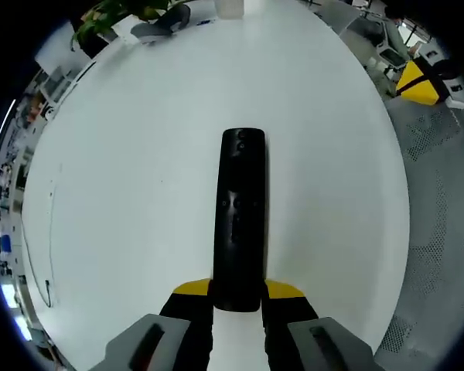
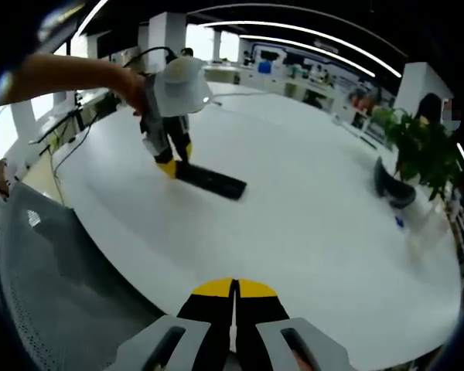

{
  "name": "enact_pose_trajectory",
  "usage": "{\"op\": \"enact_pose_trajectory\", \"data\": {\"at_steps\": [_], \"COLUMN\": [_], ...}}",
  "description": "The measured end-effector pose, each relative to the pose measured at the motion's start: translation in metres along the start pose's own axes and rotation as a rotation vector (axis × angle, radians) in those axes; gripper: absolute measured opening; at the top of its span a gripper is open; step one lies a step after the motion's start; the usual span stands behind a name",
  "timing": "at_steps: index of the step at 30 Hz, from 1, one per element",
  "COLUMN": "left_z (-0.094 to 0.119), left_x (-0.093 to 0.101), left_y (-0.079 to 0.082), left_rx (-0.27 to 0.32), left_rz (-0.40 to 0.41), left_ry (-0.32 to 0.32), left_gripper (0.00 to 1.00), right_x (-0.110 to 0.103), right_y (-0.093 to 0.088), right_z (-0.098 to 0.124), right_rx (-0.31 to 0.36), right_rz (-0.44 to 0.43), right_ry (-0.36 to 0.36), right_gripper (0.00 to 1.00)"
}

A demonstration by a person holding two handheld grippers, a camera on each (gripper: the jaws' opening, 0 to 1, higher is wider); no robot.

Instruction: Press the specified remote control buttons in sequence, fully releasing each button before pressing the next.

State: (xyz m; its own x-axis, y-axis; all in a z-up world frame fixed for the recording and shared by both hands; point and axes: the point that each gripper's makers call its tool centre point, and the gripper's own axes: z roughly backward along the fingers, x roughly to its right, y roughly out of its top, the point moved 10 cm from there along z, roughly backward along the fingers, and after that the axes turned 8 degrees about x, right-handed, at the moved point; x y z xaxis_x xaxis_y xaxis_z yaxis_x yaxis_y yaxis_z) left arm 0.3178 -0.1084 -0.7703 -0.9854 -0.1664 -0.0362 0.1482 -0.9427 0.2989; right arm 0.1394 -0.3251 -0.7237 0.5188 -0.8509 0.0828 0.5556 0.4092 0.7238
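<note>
- In the left gripper view, the left claw (image 1: 237, 303) rises from the bottom centre, its yellow-tipped jaws clamped on the near end of a black remote control (image 1: 240, 220).
- The remote control lies flat on the white desk (image 1: 124, 193), pointing toward the top of the frame.
- In the right gripper view, the right claw (image 2: 234, 297) at bottom centre is clenched, jaws touching, holding nothing.
- At upper left there, the left claw (image 2: 172, 164) holds the remote (image 2: 211, 182).
- A potted plant (image 2: 417, 154) stands at the right.
</note>
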Motion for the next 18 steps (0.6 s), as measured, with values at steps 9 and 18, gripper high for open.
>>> {"op": "enact_pose_trajectory", "data": {"at_steps": [9,18], "left_z": [0.001,0.002], "left_x": [0.018,0.028], "left_y": [0.0,-0.005], "left_rx": [0.002,0.015], "left_rz": [-0.018,0.013], "left_ry": [0.011,0.017], "left_gripper": [0.22,0.23], "right_x": [-0.004,-0.002], "right_y": [-0.001,-0.006], "right_z": [-0.003,-0.007], "right_rx": [-0.028,-0.08], "right_rz": [0.023,0.023], "right_ry": [0.046,0.018], "right_gripper": [0.0,0.0]}}
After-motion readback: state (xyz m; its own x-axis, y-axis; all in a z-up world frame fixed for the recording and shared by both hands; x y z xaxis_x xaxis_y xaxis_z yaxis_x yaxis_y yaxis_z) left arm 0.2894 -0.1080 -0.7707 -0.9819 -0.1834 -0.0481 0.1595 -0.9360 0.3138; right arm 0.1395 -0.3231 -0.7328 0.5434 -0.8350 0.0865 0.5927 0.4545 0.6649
